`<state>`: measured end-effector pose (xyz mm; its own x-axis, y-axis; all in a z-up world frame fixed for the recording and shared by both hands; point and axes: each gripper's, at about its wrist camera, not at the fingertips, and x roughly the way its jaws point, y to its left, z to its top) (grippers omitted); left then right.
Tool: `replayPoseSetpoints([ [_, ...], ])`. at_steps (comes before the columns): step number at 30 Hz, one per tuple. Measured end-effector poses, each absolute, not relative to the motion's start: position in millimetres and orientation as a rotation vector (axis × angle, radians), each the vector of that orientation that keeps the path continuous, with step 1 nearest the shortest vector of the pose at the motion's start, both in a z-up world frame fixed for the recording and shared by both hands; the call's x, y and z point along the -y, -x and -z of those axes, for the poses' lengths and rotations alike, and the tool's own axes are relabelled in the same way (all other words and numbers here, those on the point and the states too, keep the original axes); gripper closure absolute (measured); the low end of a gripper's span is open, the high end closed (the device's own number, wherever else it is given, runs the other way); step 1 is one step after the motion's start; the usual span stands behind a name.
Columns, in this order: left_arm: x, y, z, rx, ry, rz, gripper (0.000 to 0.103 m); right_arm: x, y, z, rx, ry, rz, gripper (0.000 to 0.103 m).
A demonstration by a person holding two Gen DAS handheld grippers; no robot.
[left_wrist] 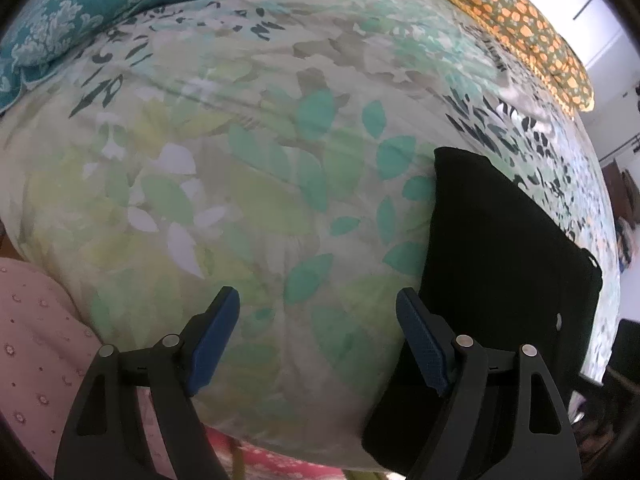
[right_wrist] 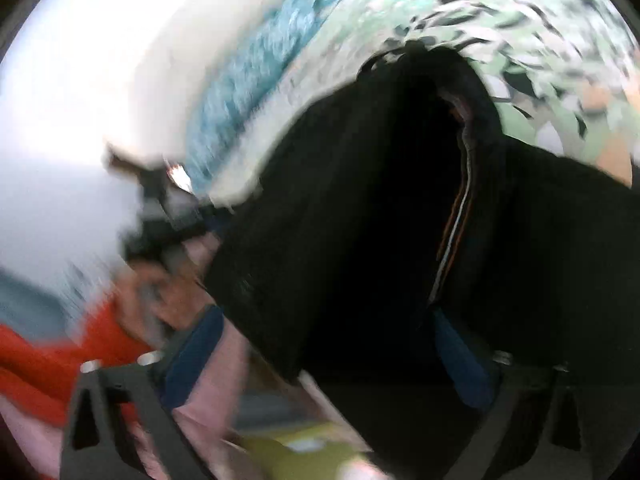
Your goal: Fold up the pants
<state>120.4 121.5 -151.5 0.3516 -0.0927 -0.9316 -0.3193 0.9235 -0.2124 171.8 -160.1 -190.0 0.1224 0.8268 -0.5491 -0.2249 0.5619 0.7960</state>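
Black pants (left_wrist: 500, 260) lie folded on the leaf-print bedspread (left_wrist: 240, 160), at the right of the left wrist view. My left gripper (left_wrist: 318, 312) hangs open over bare bedspread near the bed's front edge. Its right finger (left_wrist: 420, 344) sits at the pants' left edge, and nothing is between the pads. The right wrist view is blurred. There the pants (right_wrist: 360, 200) fill the middle, waist opening and zip (right_wrist: 452, 232) facing the camera. My right gripper (right_wrist: 328, 354) has its jaws apart with the black cloth between them. The left pad (right_wrist: 196, 352) stands clear of the cloth.
A teal floral pillow (left_wrist: 60, 12) lies at the far left of the bed and an orange-flowered cloth (left_wrist: 520, 12) along the far right. Pink dotted fabric (left_wrist: 36, 340) is at the near left. A red sleeve (right_wrist: 60, 352) and the other gripper (right_wrist: 160, 216) show at left.
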Motion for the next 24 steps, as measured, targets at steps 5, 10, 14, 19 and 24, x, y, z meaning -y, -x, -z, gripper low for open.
replayPoseSetpoints([
  [5, -126.6, -122.9, 157.7, -1.232, 0.435, -0.154, 0.021, 145.6, -164.9, 181.2, -1.264, -0.422, -0.763, 0.089],
  [10, -126.2, -121.1, 159.2, -1.244, 0.43, -0.158, 0.021, 154.7, -155.1, 120.7, -1.085, -0.541, -0.837, 0.094],
  [14, -126.9, -119.3, 156.2, -1.233, 0.434, -0.157, 0.021, 174.5, -142.5, 77.9, -0.96, -0.648, -0.877, 0.095],
  [19, -122.6, -117.1, 152.1, -1.222, 0.42, -0.141, 0.021, 206.3, -116.3, 53.6, -0.888, -0.67, -0.859, 0.095],
  [24, -115.9, -117.9, 149.3, -1.218, 0.392, -0.119, 0.021, 272.8, -89.2, 66.9, -0.87, -0.752, -0.702, 0.095],
])
